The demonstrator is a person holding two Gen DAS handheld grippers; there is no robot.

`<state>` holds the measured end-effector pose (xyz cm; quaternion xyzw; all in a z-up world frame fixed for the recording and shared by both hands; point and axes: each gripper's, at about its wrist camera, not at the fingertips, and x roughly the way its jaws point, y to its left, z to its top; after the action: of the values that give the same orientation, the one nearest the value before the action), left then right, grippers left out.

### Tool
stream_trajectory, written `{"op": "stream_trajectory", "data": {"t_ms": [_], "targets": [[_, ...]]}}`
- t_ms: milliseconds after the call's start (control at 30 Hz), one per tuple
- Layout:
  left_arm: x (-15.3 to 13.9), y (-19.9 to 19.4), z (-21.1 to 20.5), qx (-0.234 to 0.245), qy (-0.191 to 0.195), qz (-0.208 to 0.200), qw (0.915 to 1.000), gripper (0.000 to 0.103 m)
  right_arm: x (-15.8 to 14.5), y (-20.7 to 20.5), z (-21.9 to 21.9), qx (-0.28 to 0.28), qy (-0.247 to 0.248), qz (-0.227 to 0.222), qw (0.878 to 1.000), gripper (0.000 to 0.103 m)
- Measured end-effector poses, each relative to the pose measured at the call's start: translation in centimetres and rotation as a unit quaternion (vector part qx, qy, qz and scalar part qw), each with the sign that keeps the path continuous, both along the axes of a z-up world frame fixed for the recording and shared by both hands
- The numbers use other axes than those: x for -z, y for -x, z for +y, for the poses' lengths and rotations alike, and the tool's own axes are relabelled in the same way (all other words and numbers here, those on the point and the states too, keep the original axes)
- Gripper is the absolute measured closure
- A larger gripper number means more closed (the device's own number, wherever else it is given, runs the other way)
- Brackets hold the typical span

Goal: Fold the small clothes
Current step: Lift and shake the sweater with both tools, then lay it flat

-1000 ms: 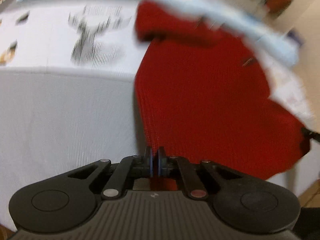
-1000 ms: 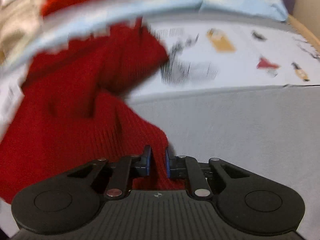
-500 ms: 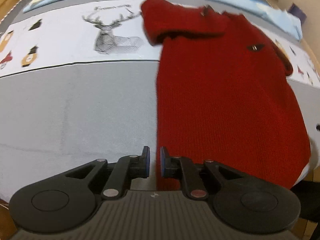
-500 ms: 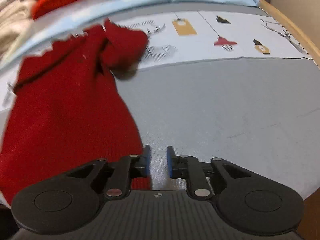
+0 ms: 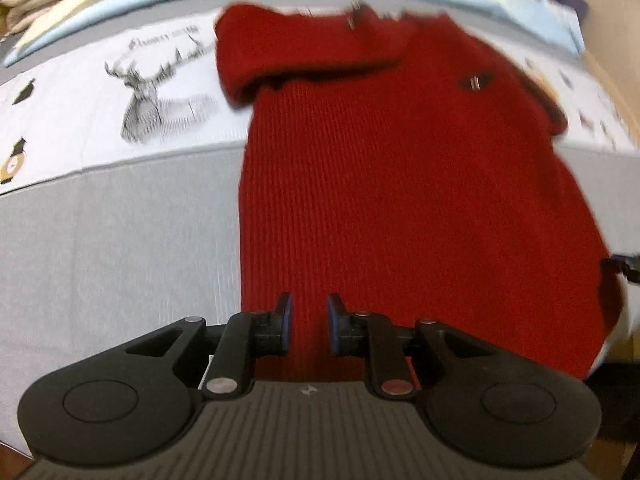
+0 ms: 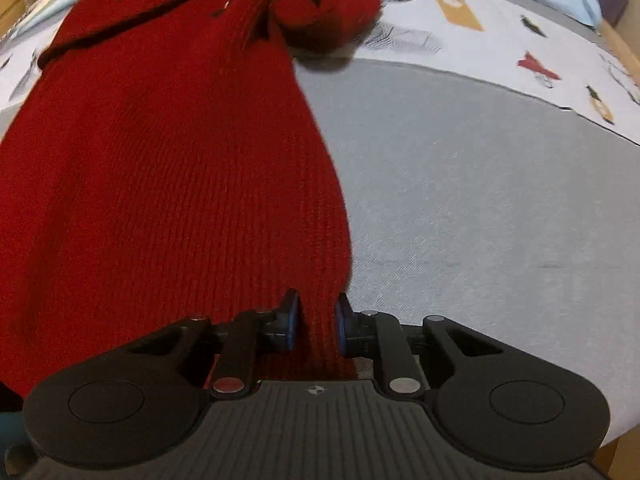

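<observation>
Left wrist view: the left gripper (image 5: 308, 322), clamped a second ago, now stands apart over the hem of the sweater (image 5: 400, 184), which lies flat on the bed (image 5: 112, 248).

Right wrist view: the right gripper (image 6: 316, 326) has parted too; folding can start.

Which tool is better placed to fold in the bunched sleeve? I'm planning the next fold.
Probably the right tool: the sweater's bunched sleeve lies on its side. The left tool is also open at the hem, but its sleeve lies flatter.
</observation>
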<state>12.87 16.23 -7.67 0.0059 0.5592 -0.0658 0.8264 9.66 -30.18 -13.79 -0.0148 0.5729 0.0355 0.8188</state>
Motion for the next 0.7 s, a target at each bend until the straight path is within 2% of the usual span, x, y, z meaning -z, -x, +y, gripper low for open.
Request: {"op": "stream_trajectory", "data": {"t_ms": [100,200,367,433,533,700], "targets": [[-1.4,-1.1,-0.2,-0.034,0.009,-0.025,0.9991,0.083,-2.2,-0.1,-1.1,0.042,-0.013,-0.077,0.996,0.074],[-2.6,-1.8,-0.6,-0.056,0.003,-0.043,0.9975,0.083,-4.8,-1.2,-2.0,0.074,-0.035,-0.161,0.984,0.073],[-3.3,-3.8,-1.6,-0.073,0.003,-0.056,0.9957,0.083,-7.4,-6.1,-0.3,0.045,-0.021,-0.237,0.97,0.072],[-3.3,-4.4,-2.0,-0.076,0.0,-0.057,0.9955,0.083,-7.7,-9.7,0.9,0.027,-0.014,-0.243,0.97,0.063],[-2.8,-5.1,-1.8,-0.081,0.0,-0.053,0.9953,0.083,-6.9,-15.8,2.7,0.003,0.005,-0.242,0.97,0.058],[-1.9,-6.4,-1.5,-0.084,0.002,-0.049,0.9953,0.083,-4.2,-25.5,5.9,-0.02,0.028,-0.206,0.978,0.057]]}}
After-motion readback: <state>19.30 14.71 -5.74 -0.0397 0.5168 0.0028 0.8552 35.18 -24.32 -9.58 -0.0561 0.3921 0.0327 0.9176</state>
